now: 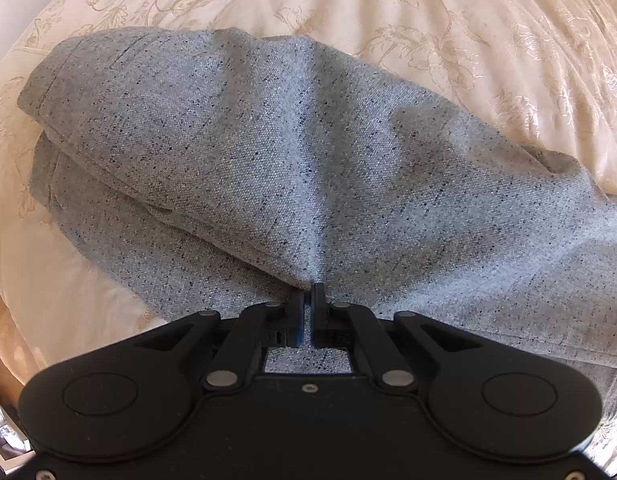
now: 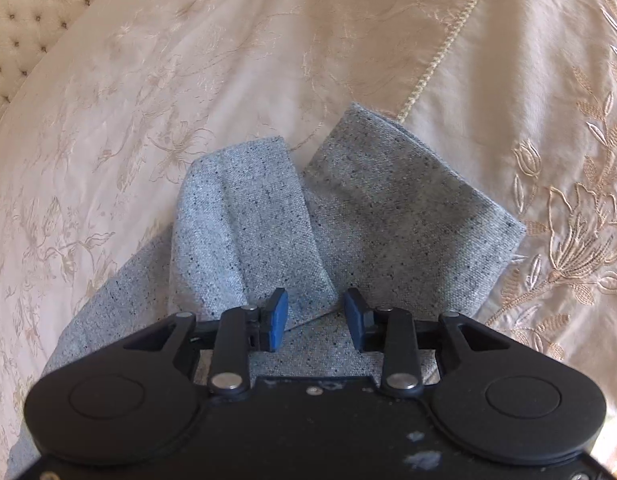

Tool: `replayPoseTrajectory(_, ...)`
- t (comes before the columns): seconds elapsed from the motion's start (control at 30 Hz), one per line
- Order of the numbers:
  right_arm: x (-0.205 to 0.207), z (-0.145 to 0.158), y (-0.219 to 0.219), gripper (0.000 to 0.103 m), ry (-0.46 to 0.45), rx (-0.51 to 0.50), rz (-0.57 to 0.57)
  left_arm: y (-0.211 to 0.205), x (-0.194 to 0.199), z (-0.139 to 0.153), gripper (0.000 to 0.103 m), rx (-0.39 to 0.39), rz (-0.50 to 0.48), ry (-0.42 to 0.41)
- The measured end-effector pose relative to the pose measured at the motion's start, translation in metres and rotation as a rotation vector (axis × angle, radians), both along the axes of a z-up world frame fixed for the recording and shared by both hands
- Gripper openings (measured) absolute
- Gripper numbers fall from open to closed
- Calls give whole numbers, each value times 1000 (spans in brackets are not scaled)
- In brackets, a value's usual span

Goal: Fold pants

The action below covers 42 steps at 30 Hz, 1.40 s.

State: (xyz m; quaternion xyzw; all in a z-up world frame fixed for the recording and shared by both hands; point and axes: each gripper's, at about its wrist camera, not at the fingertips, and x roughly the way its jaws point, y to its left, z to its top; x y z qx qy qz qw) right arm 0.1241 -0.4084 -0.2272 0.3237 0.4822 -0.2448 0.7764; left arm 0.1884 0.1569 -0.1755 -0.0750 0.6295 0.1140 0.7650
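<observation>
Grey speckled pants (image 1: 292, 152) lie on a cream embroidered bedspread (image 1: 448, 32). My left gripper (image 1: 310, 290) is shut on a pinch of the pants' cloth, which rises in a ridge toward the fingers. Two layers lie stacked at the left of that view. In the right wrist view, two leg ends of the pants (image 2: 388, 208) lie side by side, the left one overlapping the right. My right gripper (image 2: 315, 300) is open just above the near edge of the left leg end, with blue pads (image 2: 278, 320) apart and nothing between them.
The bedspread (image 2: 188, 80) spreads all around the pants. A tufted headboard or seat back (image 2: 36, 8) shows at the far left of the right wrist view. Clutter shows at the bottom left corner (image 1: 0, 440) beside the bed in the left wrist view.
</observation>
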Motion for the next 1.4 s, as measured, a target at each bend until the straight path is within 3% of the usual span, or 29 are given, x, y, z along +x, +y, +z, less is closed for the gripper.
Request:
replayPoseTrajectory(0.07,7,1,7,30,8,-45,44,-1,0,-1,3,1,0,1)
replayPoseTrajectory(0.1,9,3,11,15,1,-72,76,2,1,-3,3,0,0,1)
replayPoseTrajectory(0.13,9,7,17,6,-5,-99,116,4,1,-4,3,-2,3,-3)
replayPoseTrajectory(0.23,16,26,28,6,0,-175,195,5,-2,7,2,-3,22,-54)
replayPoseTrajectory(0.43,9,101,32,5,-109,-347,309,3,-19,77,2,-11,-31,-236)
replayPoseTrajectory(0.5,-1,115,25,5,-107,-386,316,7,-31,92,2,-39,-51,-281)
replayPoseTrajectory(0.6,-16,104,9,5,-22,-398,299,12,-41,74,2,-67,-52,-199)
replayPoseTrajectory(0.73,-29,51,-2,5,147,-391,309,10,-46,16,0,-59,-39,-22)
replayPoseTrajectory(0.8,-31,35,-4,5,187,-374,306,13,-52,-2,0,-53,-5,21)
replayPoseTrajectory(1.0,-31,46,-6,5,147,-373,293,24,-56,4,5,-146,41,-37)
replayPoseTrajectory(1.03,-30,48,-3,5,145,-376,297,25,-54,7,11,-158,47,-59)
replayPoseTrajectory(1.1,-30,52,-4,5,141,-374,297,27,-49,17,13,-158,53,-112)
replayPoseTrajectory(1.23,-27,53,-2,5,140,-372,298,20,-39,25,42,-136,26,-155)
replayPoseTrajectory(1.4,-28,52,0,5,141,-363,296,18,-33,16,45,-131,7,-126)
